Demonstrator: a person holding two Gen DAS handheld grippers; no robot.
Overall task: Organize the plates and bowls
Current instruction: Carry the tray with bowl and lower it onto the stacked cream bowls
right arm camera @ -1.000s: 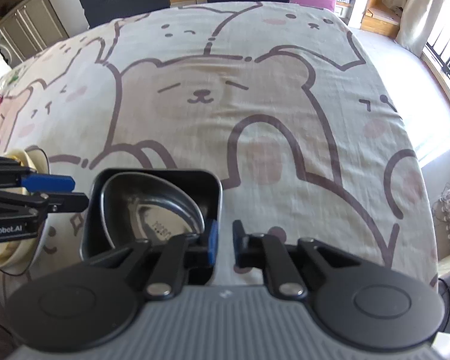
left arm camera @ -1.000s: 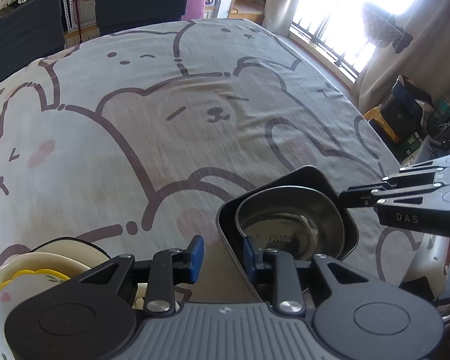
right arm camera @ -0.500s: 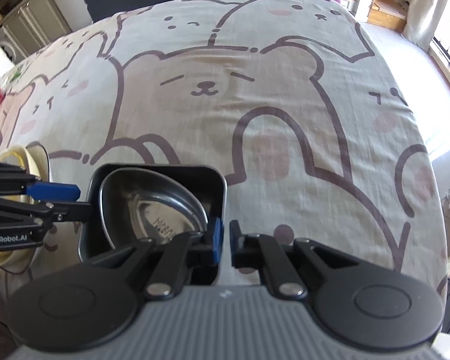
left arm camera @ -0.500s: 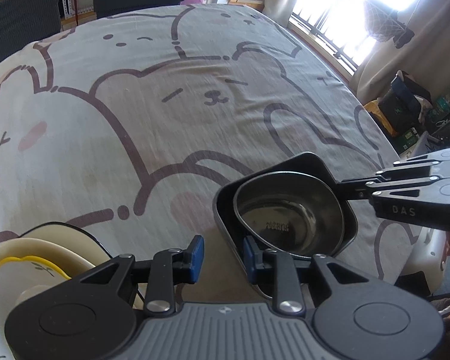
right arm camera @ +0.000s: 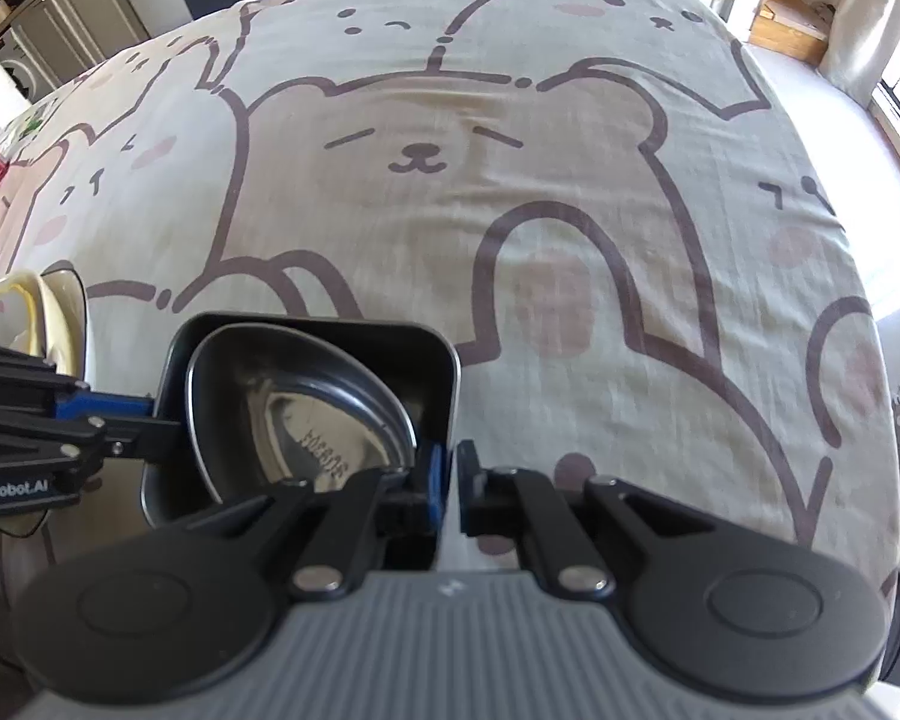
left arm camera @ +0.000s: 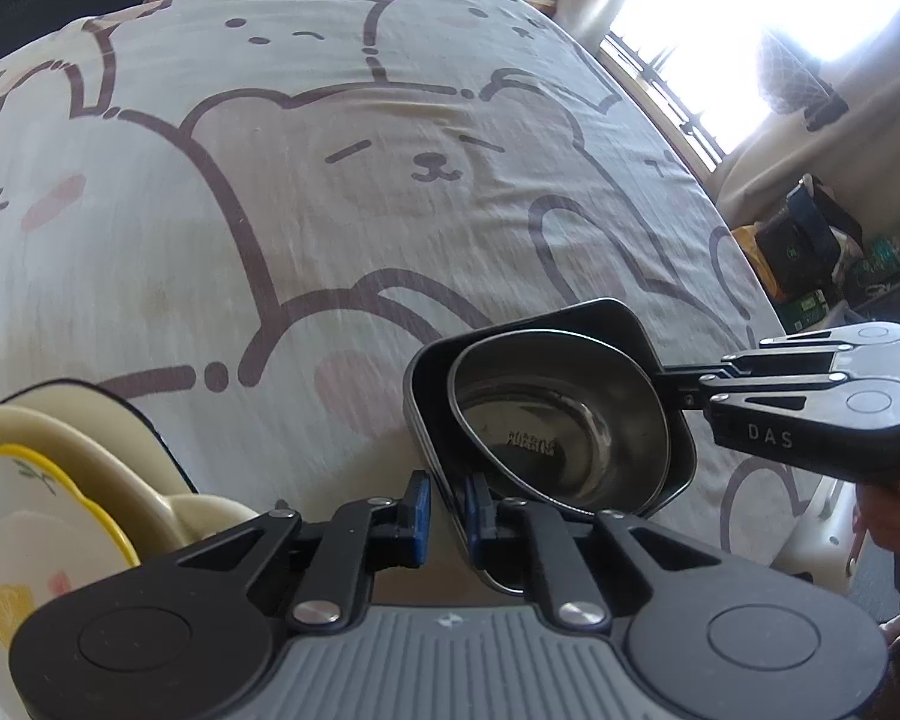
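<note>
Closing since the earlier frame, left gripper [left arm camera: 448, 503] jaws are now pinching the black square tray [left arm camera: 630, 324] wall at 6 o'clock; steel bowl [left arm camera: 561, 420] is sitting inside; cream dishes [left arm camera: 60, 480] are crowding 8 o'clock.
Right view: right gripper [right arm camera: 448, 486] is clamping tray [right arm camera: 306, 324] rim; bear cloth [right arm camera: 450, 150] is lying open toward 12 o'clock.

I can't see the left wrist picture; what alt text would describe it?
Two handheld grippers grip opposite rims of a black square tray holding a metal bowl: the left gripper near the camera, the right gripper from the right. Cream plates sit left on a bear-print tablecloth.
</note>
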